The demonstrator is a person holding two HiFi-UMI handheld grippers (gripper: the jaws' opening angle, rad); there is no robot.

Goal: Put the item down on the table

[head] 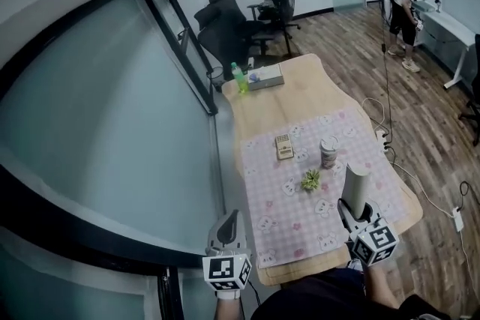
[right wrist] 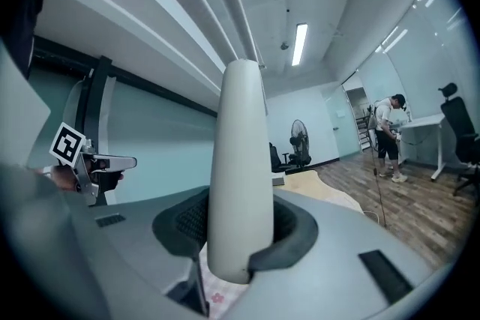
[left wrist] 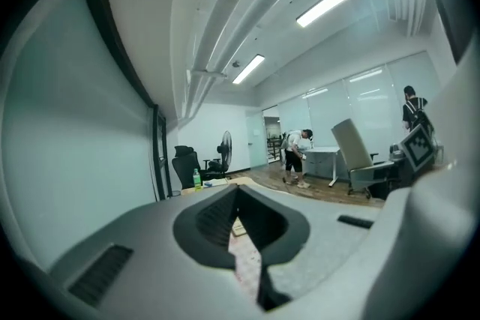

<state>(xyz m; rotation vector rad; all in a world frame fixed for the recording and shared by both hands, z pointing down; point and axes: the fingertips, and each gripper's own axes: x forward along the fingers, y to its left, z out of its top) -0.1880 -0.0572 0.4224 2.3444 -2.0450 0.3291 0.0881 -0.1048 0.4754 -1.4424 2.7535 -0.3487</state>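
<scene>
My right gripper is shut on a white rounded tube, which sticks out past the jaws over the front right part of the table. In the right gripper view the tube stands up between the jaws of that gripper and hides the middle of the room. My left gripper hangs off the table's left front corner, beside the glass wall. Its jaws are together with nothing in them, and a strip of pink cloth shows below that gripper.
A pink checked cloth covers the near half of the table. On it lie a calculator, a cup and a small green sprig. At the far end are a green bottle and a box. A person bends over a desk at the back right.
</scene>
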